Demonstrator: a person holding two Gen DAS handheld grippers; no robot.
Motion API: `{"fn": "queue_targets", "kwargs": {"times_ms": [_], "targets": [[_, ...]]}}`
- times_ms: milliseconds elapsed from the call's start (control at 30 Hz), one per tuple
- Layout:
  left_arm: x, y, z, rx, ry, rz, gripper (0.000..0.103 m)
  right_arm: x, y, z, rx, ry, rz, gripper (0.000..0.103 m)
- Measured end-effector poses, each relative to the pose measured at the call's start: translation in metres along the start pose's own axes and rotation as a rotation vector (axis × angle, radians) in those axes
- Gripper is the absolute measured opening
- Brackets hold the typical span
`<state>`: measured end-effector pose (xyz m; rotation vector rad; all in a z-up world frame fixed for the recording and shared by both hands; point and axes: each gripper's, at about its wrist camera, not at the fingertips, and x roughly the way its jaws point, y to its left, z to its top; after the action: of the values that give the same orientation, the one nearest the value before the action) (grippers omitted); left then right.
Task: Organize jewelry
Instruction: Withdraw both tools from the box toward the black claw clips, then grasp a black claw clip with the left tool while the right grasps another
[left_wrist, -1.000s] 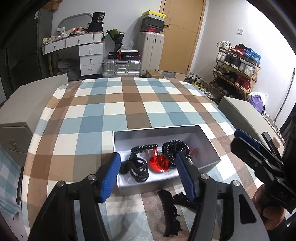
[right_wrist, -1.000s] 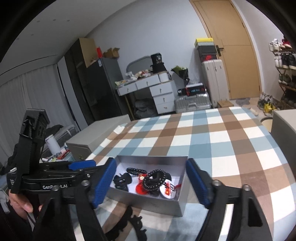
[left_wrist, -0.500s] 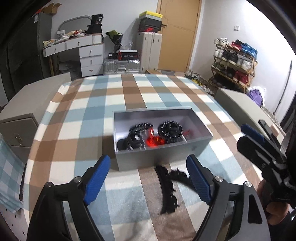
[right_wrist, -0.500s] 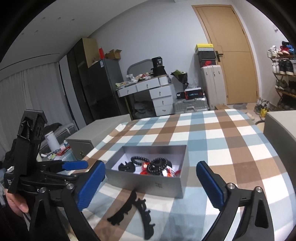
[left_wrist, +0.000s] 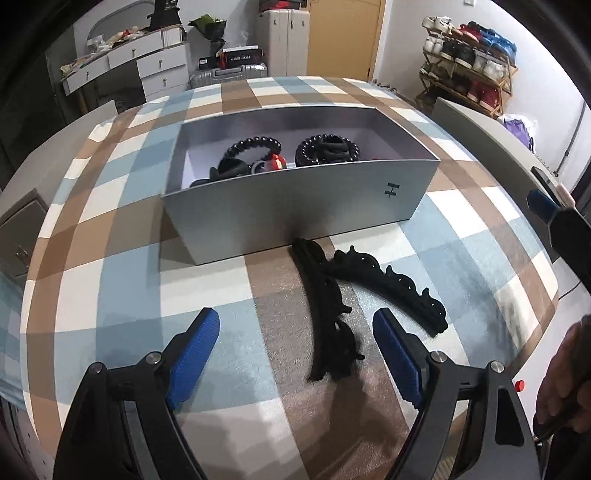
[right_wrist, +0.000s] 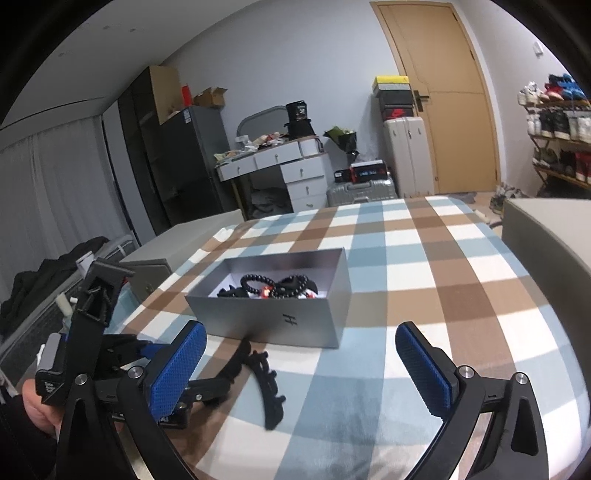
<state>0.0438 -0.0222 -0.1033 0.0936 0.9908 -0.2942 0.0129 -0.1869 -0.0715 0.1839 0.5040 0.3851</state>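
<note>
My left gripper (left_wrist: 295, 332) is spread wide and holds nothing; it tilts down over two black hair clips (left_wrist: 332, 314) at the lower middle of the frame. My right gripper (right_wrist: 301, 354) is spread fully, also without load. The grey jewelry box (left_wrist: 295, 206) stands just behind the clips on the checked cloth (left_wrist: 110, 277).

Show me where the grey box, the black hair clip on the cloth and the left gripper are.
grey box (left_wrist: 295, 206), left wrist view, front wall.
black hair clip (left_wrist: 328, 314), left wrist view, middle of nearer arm.
left gripper (left_wrist: 295, 350), left wrist view, midway between fingertips.
</note>
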Motion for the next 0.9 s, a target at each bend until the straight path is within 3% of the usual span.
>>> {"fn": "queue_targets", "kwargs": {"times_ms": [333, 367, 467, 533, 567, 900], "targets": [[0.009, -0.003, 0.004, 0.014, 0.002, -0.008, 0.080, 0.002, -0.009, -0.005, 0.027, 0.015, 0.012, 0.103], [0.010, -0.003, 0.004, 0.014, 0.007, -0.011, 0.077, 0.003, -0.010, -0.006, 0.032, 0.020, 0.015, 0.103], [0.011, -0.006, 0.004, 0.031, 0.014, 0.004, 0.056, 0.004, -0.012, -0.007, 0.043, 0.029, 0.021, 0.103], [0.009, -0.009, 0.003, 0.045, 0.008, -0.006, 0.023, 0.005, -0.013, -0.008, 0.047, 0.032, 0.023, 0.103], [0.008, -0.010, 0.003, 0.052, 0.011, -0.022, 0.016, 0.004, -0.014, -0.008, 0.051, 0.034, 0.025, 0.103], [-0.007, 0.000, -0.001, 0.021, -0.020, -0.017, 0.013, 0.004, -0.004, -0.005, 0.031, 0.056, 0.047, 0.103]]}}
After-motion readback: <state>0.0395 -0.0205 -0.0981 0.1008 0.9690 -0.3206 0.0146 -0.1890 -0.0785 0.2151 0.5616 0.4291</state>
